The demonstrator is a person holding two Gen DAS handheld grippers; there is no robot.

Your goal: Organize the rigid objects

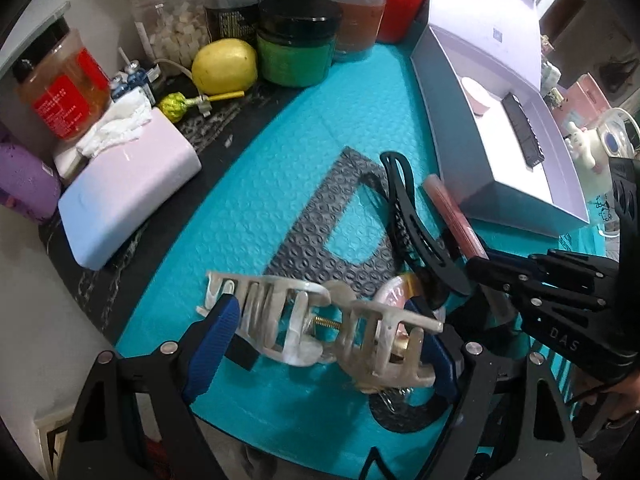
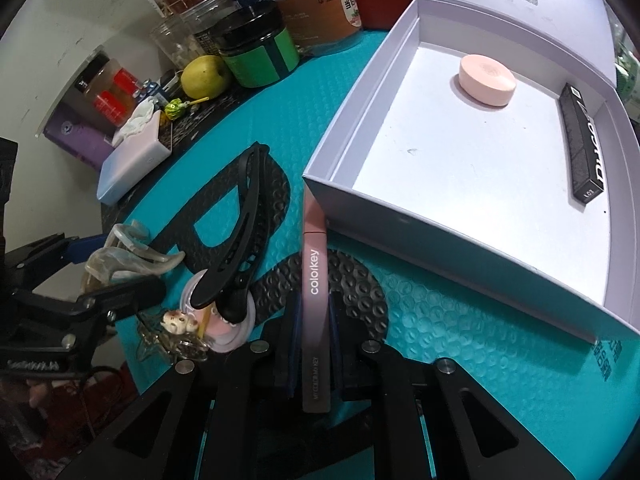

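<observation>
My left gripper [image 1: 324, 344] is shut on a pearl-white claw hair clip [image 1: 320, 328], held just above the teal mat [image 1: 240, 184]; the clip also shows in the right wrist view [image 2: 124, 256]. My right gripper [image 2: 314, 344] is shut on a pink Colorkey tube [image 2: 316, 276], whose tip touches the near corner of the open white box [image 2: 460, 184]; the tube also shows in the left wrist view [image 1: 452, 216]. The box holds a pink round compact [image 2: 486, 80] and a black stick box [image 2: 580, 144]. A black banana clip [image 2: 244, 224] lies on the mat between the grippers.
A small round pink-lidded item [image 2: 224, 320] and a keychain charm [image 2: 176, 320] lie under the banana clip. Jars [image 1: 296, 40], a yellow fruit [image 1: 224, 66], a white power bank [image 1: 128, 196] and tissue [image 1: 116, 128] crowd the mat's far-left edge.
</observation>
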